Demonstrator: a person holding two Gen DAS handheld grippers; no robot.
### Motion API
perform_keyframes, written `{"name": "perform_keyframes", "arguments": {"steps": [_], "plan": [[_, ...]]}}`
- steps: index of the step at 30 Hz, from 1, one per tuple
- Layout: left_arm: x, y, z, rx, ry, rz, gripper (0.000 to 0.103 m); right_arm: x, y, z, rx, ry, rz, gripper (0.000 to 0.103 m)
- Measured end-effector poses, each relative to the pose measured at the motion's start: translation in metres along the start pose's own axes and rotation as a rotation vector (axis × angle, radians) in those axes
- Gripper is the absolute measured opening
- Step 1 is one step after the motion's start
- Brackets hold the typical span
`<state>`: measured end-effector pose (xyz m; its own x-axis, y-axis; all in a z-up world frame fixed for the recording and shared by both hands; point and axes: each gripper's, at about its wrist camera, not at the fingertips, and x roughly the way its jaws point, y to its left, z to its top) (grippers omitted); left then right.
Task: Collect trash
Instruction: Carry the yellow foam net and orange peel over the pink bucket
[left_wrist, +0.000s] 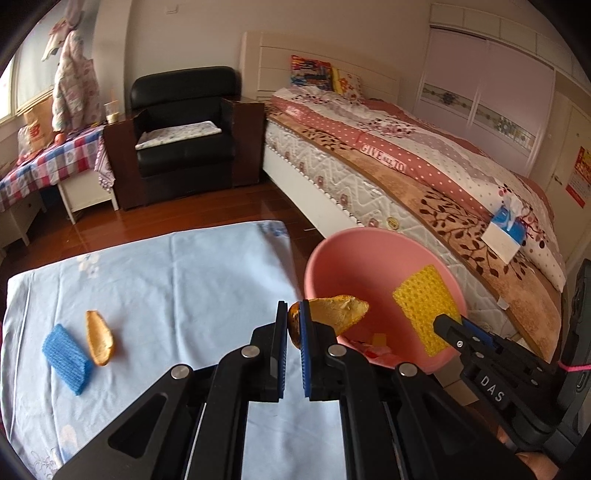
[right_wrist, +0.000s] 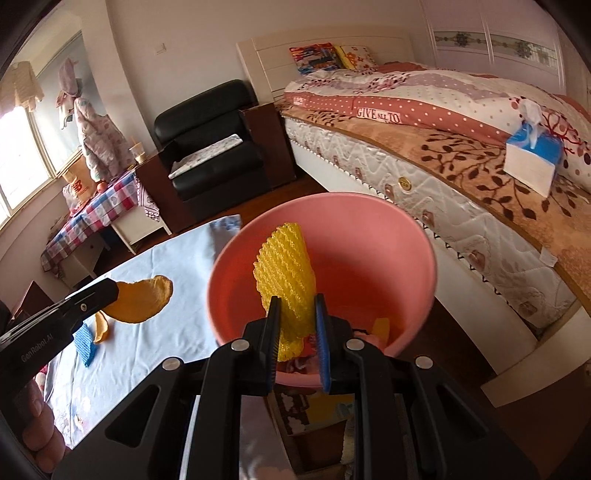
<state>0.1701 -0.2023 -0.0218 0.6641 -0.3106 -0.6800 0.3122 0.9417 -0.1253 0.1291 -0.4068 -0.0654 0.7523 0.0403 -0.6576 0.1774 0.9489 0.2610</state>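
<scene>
Peel (left_wrist: 338, 312) was pinched at its end in left gripper (left_wrist: 293, 325); soft, light foam net (right_wrist: 284, 280) squeezed between right gripper (right_wrist: 295, 325) jaws.

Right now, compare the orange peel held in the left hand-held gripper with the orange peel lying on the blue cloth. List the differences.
The held curved orange peel piece is clamped in the left hand-held gripper and lifted near the pink plastic basin; the loose orange peel piece lies on the light blue tablecloth beside a blue foam net sleeve. The held one looks broader, the loose one narrower. Both are curled orange rind.
</scene>
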Motion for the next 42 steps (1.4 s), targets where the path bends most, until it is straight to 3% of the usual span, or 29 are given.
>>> {"name": "perform_keyframes", "arguments": {"steps": [19, 42], "plan": [[0.043, -0.062, 0.003, 0.131, 0.058, -0.073, 0.006, 0.005, -0.031, 0.007, 0.029, 0.0, -0.056, 0.018], [0.076, -0.064, -0.003, 0.137, 0.124, -0.072, 0.006, 0.024, -0.039, 0.006, 0.03, 0.036, -0.073, 0.018]]}}
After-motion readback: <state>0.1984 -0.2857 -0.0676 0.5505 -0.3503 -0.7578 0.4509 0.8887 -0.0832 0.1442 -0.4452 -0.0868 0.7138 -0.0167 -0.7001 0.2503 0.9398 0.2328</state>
